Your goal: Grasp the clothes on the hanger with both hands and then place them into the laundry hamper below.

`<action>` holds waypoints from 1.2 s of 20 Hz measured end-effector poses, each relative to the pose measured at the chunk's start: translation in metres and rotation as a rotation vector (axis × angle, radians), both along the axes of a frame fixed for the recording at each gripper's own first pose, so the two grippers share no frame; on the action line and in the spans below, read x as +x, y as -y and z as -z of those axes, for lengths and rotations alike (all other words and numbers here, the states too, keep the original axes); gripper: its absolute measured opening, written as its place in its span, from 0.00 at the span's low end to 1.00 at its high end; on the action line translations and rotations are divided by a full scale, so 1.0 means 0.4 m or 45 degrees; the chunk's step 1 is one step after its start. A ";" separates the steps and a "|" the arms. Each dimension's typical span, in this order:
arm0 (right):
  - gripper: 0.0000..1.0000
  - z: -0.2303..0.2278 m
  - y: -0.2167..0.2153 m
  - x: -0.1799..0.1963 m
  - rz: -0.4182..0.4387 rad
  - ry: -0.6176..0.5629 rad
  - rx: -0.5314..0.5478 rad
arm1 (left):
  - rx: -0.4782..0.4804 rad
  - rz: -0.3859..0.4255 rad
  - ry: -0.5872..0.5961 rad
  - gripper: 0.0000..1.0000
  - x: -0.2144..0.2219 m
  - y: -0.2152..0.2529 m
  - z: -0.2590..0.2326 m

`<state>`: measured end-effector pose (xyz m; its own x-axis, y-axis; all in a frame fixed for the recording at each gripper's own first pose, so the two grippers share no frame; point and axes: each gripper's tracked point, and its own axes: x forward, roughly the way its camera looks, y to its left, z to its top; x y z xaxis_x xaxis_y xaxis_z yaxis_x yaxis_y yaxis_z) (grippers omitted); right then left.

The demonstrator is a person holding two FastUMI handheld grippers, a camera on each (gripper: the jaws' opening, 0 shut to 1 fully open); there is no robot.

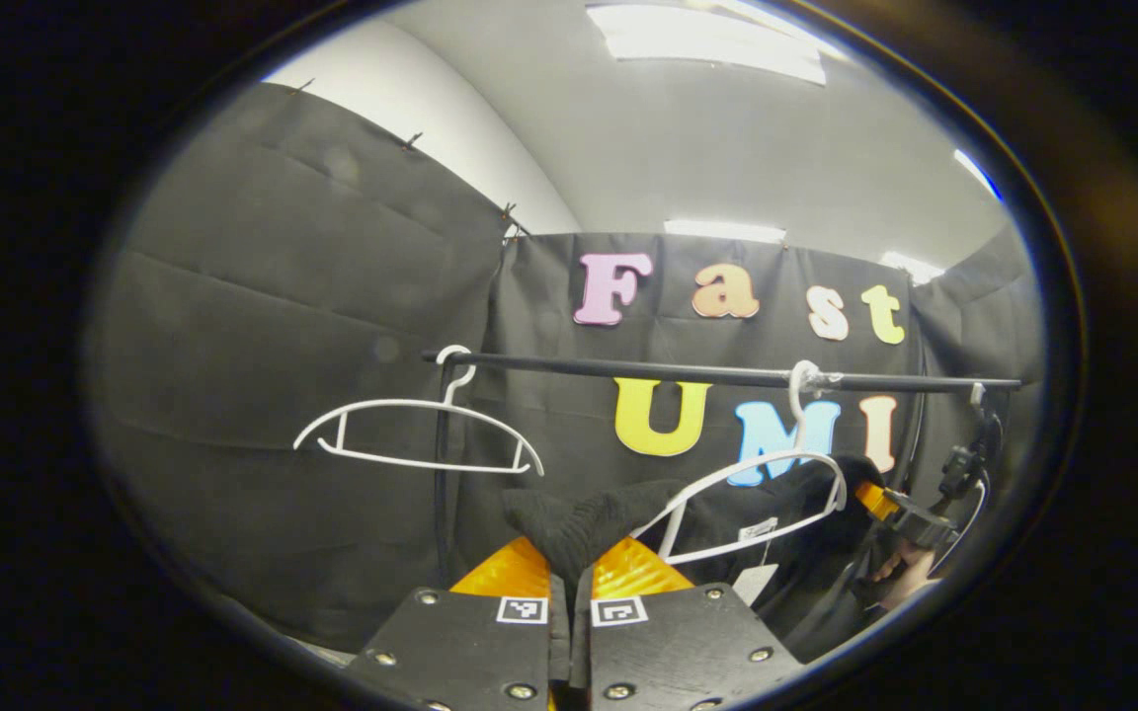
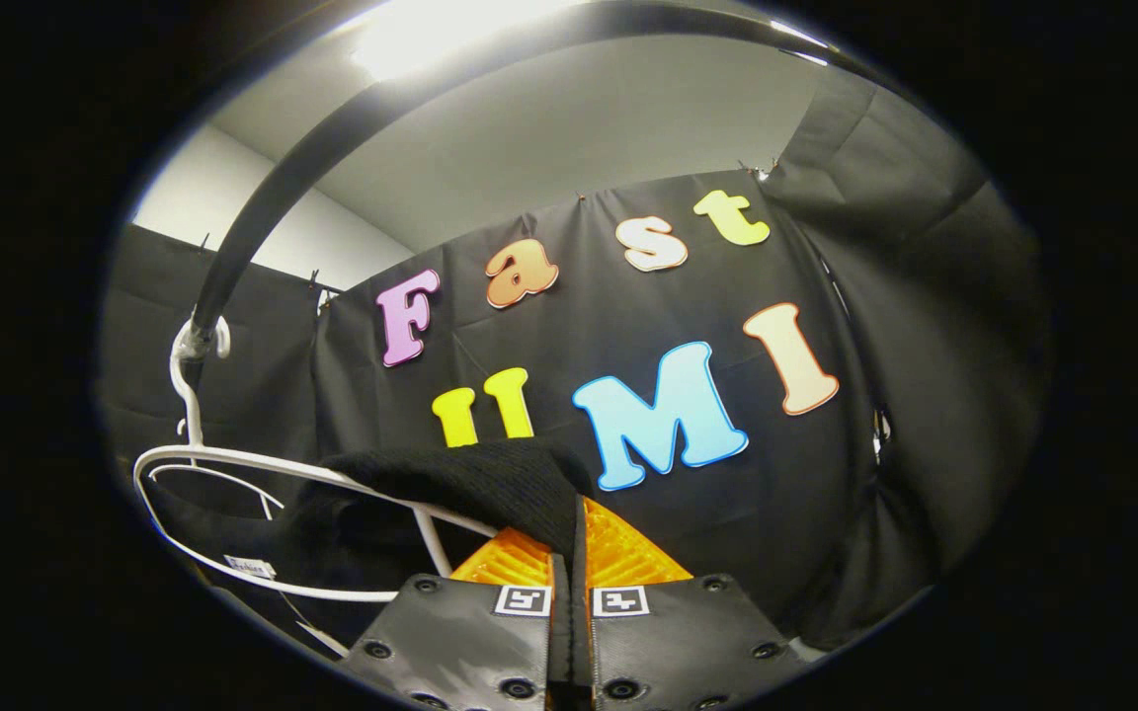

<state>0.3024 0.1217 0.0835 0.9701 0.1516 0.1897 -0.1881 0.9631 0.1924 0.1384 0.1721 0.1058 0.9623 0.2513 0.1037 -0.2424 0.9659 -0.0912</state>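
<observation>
Black cloth booth wall behind thin black horizontal rail [image 1: 707, 373]. Bare white plastic hanger [image 1: 418, 434] hung at rail end. Black knitted garment [image 1: 584, 518] draped on second white hanger [image 1: 757, 499]. Left gripper [image 1: 569, 578] closed, ribbed shoulder fabric pinched between fingers. Right gripper [image 2: 569, 568] likewise clamped on opposite shoulder. Grasp judged done; lifting garment off hanger and lowering into hamper left.
</observation>
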 end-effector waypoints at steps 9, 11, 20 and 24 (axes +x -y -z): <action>0.01 0.062 0.022 0.075 0.096 -0.023 -0.067 | -0.077 0.085 -0.059 0.01 0.041 -0.094 0.097; 0.00 0.057 0.031 0.088 0.122 -0.025 -0.072 | -0.088 0.103 -0.078 0.01 0.050 -0.101 0.112; 0.00 0.006 0.034 0.110 0.147 0.062 -0.162 | -0.104 0.108 -0.008 0.01 0.081 -0.126 0.064; 0.01 0.093 0.028 0.143 0.128 -0.036 -0.178 | -0.131 0.116 -0.086 0.01 0.193 -0.108 0.138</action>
